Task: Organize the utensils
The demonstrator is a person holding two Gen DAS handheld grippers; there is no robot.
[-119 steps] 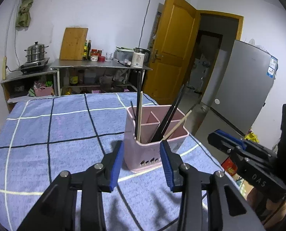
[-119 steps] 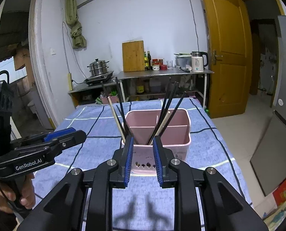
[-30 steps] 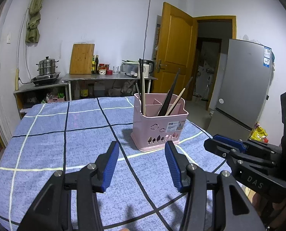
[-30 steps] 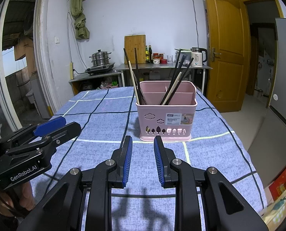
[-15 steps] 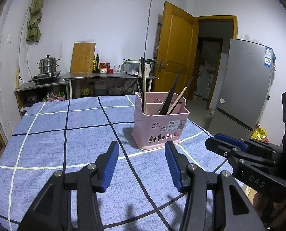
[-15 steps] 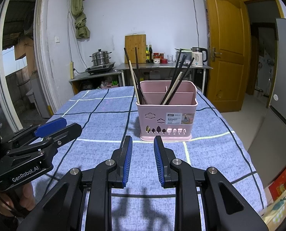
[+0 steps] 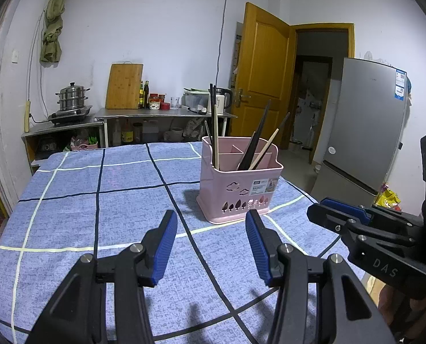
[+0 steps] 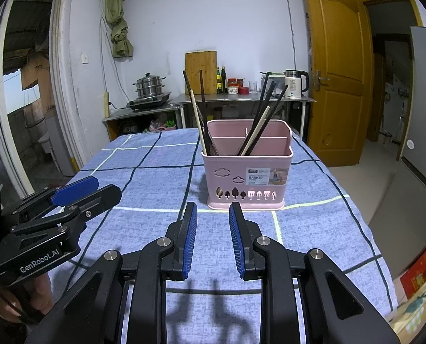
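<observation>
both grippers, left gripper (image 7: 211, 240) and right gripper (image 8: 213, 236), hover with jaws open and empty, near the pink basket (image 8: 246, 172) of chopsticks (image 8: 258, 123). sorting looks finished; the bench (image 7: 98, 206) holds nothing loose, so next likely just withdrawal.

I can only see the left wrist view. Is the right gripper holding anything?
Observer: No. The right wrist view shows the right gripper with a narrow gap between its blue pads and nothing in it.
Operator: Where is it pointing?
Observer: Straight at the labelled front of the pink plastic utensil basket, short of touching it.
Operator: Can you see my left gripper from there?
Observer: Yes, the left gripper hangs left of the basket, and a bare hand grips its handle.
</observation>
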